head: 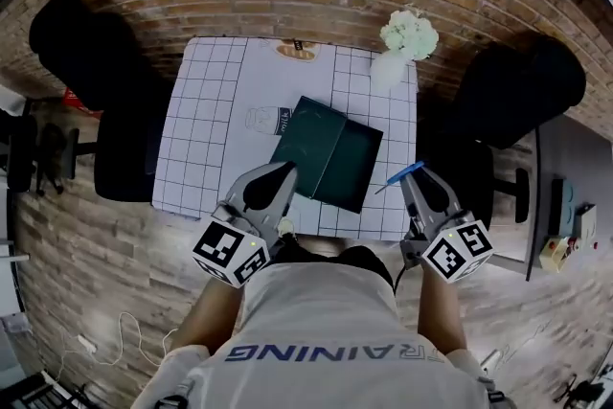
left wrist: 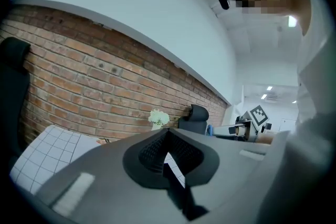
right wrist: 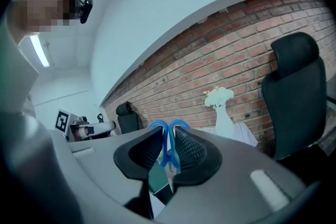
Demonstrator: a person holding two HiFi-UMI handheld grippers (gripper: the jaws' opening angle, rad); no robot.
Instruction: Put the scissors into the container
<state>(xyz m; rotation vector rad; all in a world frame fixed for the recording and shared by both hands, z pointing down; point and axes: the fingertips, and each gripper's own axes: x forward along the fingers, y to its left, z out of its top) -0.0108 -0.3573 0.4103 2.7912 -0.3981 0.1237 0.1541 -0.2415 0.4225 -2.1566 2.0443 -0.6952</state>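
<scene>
Blue-handled scissors (head: 400,175) are pinched between the jaws of my right gripper (head: 414,175), held above the table's near right edge. In the right gripper view the blue handle loops (right wrist: 169,127) stick up past the fingertips of the right gripper (right wrist: 168,139). The container (head: 330,153), a dark green open box, lies in the middle of the checked tablecloth (head: 206,120), to the left of the scissors; a bit of the container (right wrist: 157,178) shows under the jaws. My left gripper (head: 284,170) hovers at the box's near left corner. The left gripper (left wrist: 167,132) has its tips together, empty.
A white vase of flowers (head: 404,48) stands at the table's far right corner. Black office chairs (head: 91,62) (head: 522,91) flank the table, with a brick wall behind. A person's torso fills the bottom of the head view.
</scene>
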